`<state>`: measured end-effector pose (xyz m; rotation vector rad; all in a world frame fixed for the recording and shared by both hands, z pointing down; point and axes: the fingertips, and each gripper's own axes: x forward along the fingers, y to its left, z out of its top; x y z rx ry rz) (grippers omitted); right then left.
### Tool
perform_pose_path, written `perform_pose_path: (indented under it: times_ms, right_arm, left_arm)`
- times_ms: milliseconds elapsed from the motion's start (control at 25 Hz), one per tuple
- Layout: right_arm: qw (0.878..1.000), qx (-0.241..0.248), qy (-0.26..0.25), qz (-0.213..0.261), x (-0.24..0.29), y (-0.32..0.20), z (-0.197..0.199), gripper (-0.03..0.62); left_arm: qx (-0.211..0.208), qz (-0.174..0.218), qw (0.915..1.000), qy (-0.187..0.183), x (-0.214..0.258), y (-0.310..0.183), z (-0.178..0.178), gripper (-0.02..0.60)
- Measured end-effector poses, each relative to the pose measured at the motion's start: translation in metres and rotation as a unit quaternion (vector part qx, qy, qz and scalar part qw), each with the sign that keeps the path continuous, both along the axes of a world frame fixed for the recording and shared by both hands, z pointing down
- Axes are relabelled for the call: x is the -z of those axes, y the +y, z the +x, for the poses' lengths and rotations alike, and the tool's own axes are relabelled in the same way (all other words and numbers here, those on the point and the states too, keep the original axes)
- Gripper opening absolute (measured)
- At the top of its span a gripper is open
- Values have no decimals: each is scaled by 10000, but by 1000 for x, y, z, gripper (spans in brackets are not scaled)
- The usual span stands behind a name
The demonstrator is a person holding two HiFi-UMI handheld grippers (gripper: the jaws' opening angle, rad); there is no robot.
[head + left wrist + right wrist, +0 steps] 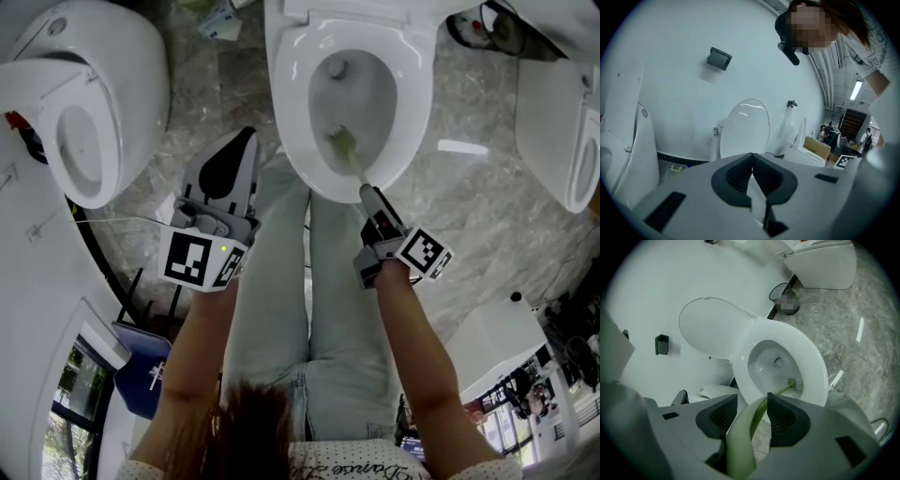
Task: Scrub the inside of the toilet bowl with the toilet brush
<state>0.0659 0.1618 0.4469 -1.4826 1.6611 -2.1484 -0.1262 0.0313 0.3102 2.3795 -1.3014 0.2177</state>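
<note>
1. the right gripper (752, 417) is clamped on the green handle of the toilet brush (343, 143). the handle runs up between the two dark pads and fills the gap, so the jaws stand only as far apart as the handle is thick. the hold is high on the handle, which seems meant to let the gripper sit clear of the porcelain, just outside the near rim.
2. from there the brush slants down and away over the front edge of the toilet bowl (292, 103). its bristle head lies against the near slope of the basin, short of the drain hole. that tilt presses the bristles onto the wall, so i judge the scrubbing is under way, with the far side and the rim's underside probably left to reach.
3. the lid (710, 329) stands raised against the wall behind, leaving the bowl fully open to the brush.
4. the left gripper (242, 141) has its jaws pressed together on nothing. it hangs to the left of the bowl over the marble floor (487, 187), pointing forward. it is likely parked there because the brush needs one hand only.
5. the person's legs (281, 309) stand squarely before the front rim, centring the reach. the neighbouring toilet (84, 103) is well apart.
</note>
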Motion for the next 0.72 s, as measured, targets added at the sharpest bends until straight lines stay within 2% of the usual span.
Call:
perform_pose_path:
  times_ms: [240, 440, 560, 720]
  right_arm:
    - [9994, -253, -187, -152, 0, -5, 0, 189]
    - [9918, -844, -927, -237, 3, -9, 1, 189]
    - [9795, -1350, -1469, -291, 1, -11, 2, 189]
    - [9535, -2065, -2173, -315, -5, -19, 9, 190]
  left_arm:
    - [72, -55, 10000, 16, -4, 0, -8, 5]
    - [65, -92, 9999, -25, -8, -3, -12, 5]
    - [56, -115, 9999, -49, -10, -3, -15, 5]
    - [34, -120, 9999, -59, -10, -6, -13, 5]
